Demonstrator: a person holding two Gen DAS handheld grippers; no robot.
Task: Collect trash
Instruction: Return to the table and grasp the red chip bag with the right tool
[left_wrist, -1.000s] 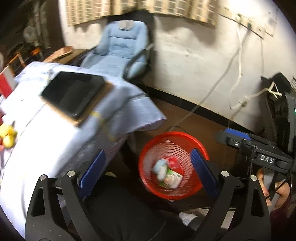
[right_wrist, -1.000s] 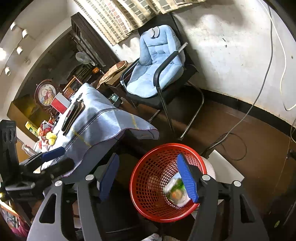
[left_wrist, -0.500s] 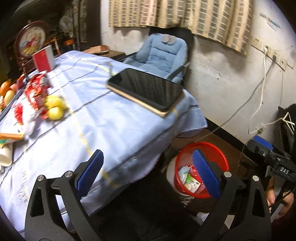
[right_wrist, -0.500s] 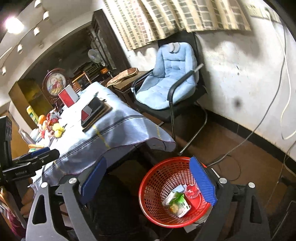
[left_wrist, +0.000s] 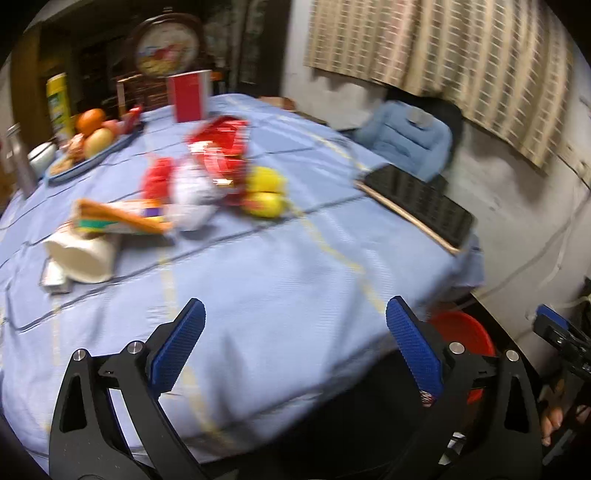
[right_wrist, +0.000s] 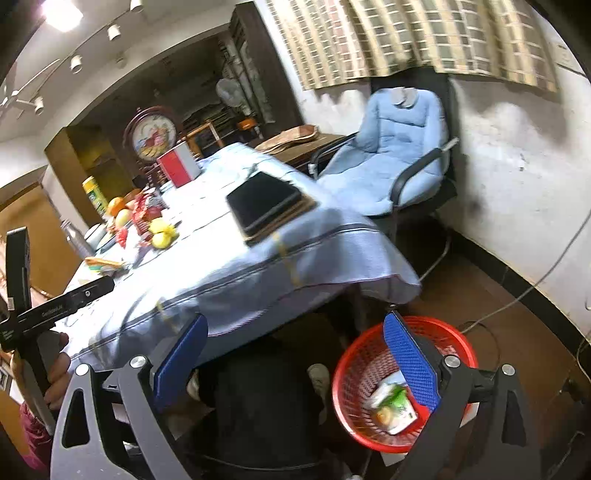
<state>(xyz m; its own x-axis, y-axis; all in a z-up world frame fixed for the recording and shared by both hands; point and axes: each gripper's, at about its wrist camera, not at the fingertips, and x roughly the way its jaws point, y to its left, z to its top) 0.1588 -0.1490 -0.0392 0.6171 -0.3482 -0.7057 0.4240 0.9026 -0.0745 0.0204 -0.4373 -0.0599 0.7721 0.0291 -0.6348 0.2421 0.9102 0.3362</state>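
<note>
Risk lies in the clutter — both the left gripper (left_wrist: 295, 332), wide open and empty, and the right gripper (right_wrist: 295, 350), still opening and empty, could snag the lemons (left_wrist: 265, 192) instead of the red wrapper (left_wrist: 221, 147).

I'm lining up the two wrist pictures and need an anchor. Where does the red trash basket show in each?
Left wrist view: the red trash basket sits at lower right, on the floor past the table edge, partly hidden behind the tongs' right blue pad.
Right wrist view: the basket is at lower right on the floor, its inside visible with a carton in it.
Shared landmark: the black tablet on the blue tablecloth.
</note>
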